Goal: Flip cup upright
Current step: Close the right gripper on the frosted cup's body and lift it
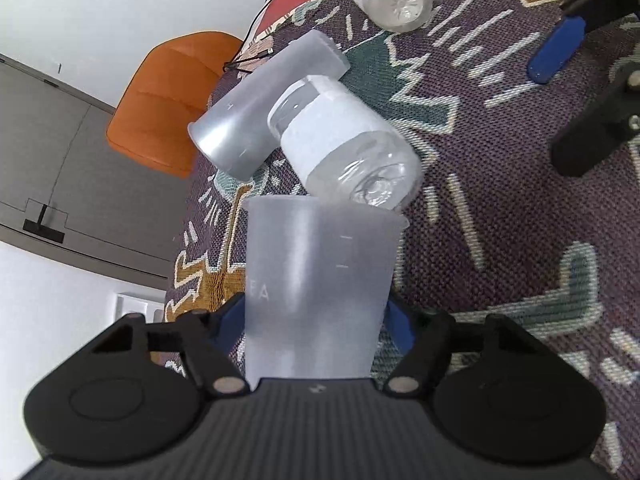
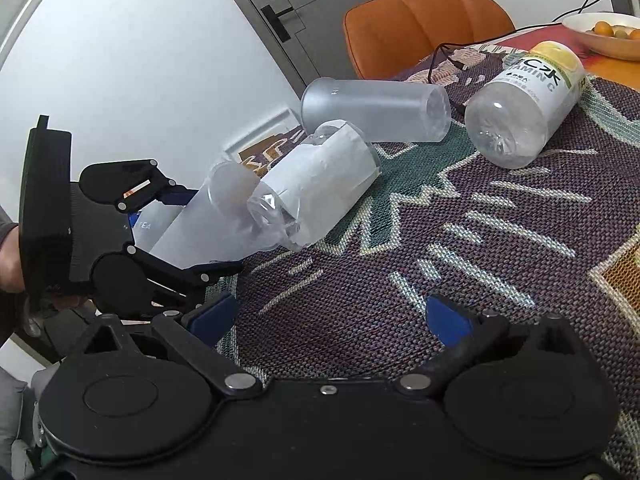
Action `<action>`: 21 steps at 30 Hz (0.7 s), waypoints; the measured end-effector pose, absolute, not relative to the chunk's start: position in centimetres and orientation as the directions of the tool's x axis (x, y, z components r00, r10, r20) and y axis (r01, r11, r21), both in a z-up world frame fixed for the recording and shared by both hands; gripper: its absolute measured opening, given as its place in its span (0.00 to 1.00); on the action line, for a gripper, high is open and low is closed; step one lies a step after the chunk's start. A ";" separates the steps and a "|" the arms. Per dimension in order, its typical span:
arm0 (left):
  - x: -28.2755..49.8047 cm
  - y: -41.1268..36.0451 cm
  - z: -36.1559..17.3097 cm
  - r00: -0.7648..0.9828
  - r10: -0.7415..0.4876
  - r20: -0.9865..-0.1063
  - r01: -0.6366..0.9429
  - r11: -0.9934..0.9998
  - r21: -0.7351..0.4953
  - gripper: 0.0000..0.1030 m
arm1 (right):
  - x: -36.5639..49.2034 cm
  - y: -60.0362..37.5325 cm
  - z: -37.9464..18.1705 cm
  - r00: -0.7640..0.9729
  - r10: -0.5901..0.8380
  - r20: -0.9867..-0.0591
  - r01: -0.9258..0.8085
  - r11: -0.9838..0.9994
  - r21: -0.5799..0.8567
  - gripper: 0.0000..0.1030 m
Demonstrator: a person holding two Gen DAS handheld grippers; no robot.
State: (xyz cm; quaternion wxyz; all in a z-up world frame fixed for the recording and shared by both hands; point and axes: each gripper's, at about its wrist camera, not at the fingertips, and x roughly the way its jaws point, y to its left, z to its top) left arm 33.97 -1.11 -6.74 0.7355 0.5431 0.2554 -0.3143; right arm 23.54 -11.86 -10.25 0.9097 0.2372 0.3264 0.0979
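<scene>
My left gripper [image 1: 314, 316] is shut on a frosted translucent cup [image 1: 316, 280], gripping its lower body with the rim pointing away from the camera. In the right wrist view the same cup [image 2: 200, 224] is tilted on its side near the table's left edge, held by the left gripper [image 2: 188, 236]. Its rim lies against a clear bottle with a white label [image 2: 316, 192]. My right gripper [image 2: 332, 316] is open and empty above the woven cloth; it also shows in the left wrist view [image 1: 560, 44] at the upper right.
A second frosted cup [image 1: 264, 108] lies on its side behind the white-label bottle [image 1: 344, 140]. A vitamin drink bottle [image 2: 524, 104] lies further back. An orange chair [image 2: 424, 20], a fruit bowl [image 2: 600, 36] and a black cable [image 2: 460, 52] are at the far edge.
</scene>
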 end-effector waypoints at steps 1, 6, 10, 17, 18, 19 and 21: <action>33.6 -1.1 -6.6 0.672 -0.184 -0.717 0.739 0.210 0.640 0.69 | 23.4 -11.9 -10.2 0.767 0.335 -0.547 -0.024 0.867 0.497 1.00; 31.8 -0.9 -5.9 0.688 -0.168 -0.706 0.725 0.198 0.659 0.69 | 22.6 -12.0 -10.0 0.766 0.340 -0.546 -0.027 0.865 0.501 1.00; 30.1 -1.0 -4.8 0.690 -0.168 -0.704 0.723 0.220 0.655 0.69 | 21.6 -12.2 -9.5 0.774 0.343 -0.533 -0.035 0.863 0.504 1.00; 26.4 -1.9 -3.8 0.693 -0.159 -0.703 0.719 0.224 0.657 0.69 | 19.2 -13.3 -8.6 0.790 0.348 -0.505 -0.058 0.862 0.504 1.00; 25.9 -2.1 -3.8 0.695 -0.160 -0.701 0.717 0.227 0.659 0.69 | 18.8 -13.6 -8.6 0.792 0.347 -0.503 -0.058 0.862 0.504 1.00; 25.3 -2.3 -3.7 0.697 -0.161 -0.698 0.715 0.231 0.660 0.69 | 18.4 -13.9 -8.6 0.793 0.347 -0.501 -0.057 0.861 0.505 1.00; 24.3 -2.6 -3.4 0.699 -0.165 -0.696 0.713 0.236 0.660 0.69 | 17.7 -14.5 -8.5 0.796 0.346 -0.496 -0.058 0.860 0.507 1.00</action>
